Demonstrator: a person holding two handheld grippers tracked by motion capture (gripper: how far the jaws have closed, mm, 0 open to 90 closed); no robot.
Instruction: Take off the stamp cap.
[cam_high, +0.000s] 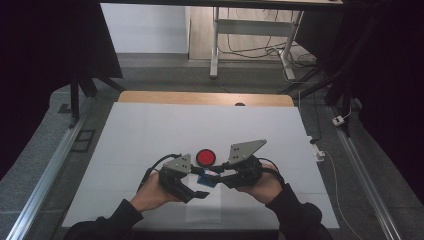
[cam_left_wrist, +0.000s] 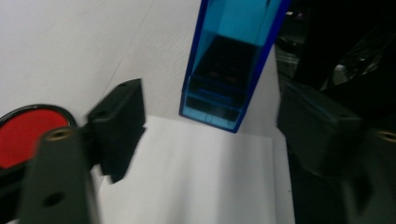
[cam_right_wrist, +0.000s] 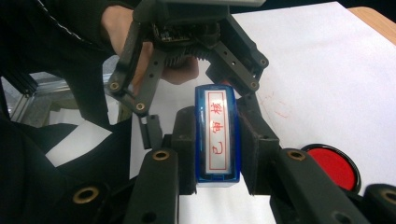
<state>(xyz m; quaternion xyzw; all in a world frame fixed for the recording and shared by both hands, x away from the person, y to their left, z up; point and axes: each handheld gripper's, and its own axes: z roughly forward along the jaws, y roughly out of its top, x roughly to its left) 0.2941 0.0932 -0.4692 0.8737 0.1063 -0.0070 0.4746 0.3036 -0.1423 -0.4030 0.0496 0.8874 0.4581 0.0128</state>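
Blue stamp (cam_right_wrist: 217, 135) sits pinched in the right gripper (cam_right_wrist: 217, 154) just beside the red ink pad (cam_high: 205, 157); left gripper (cam_left_wrist: 205, 126) jaws spread, facing it; inking and stamping look undone

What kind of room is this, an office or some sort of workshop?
Probably a lab set up for recording hand work. A white-covered table has metal rails along both sides, cables trail over the floor behind, and a person works a blue stamp with the right gripper.
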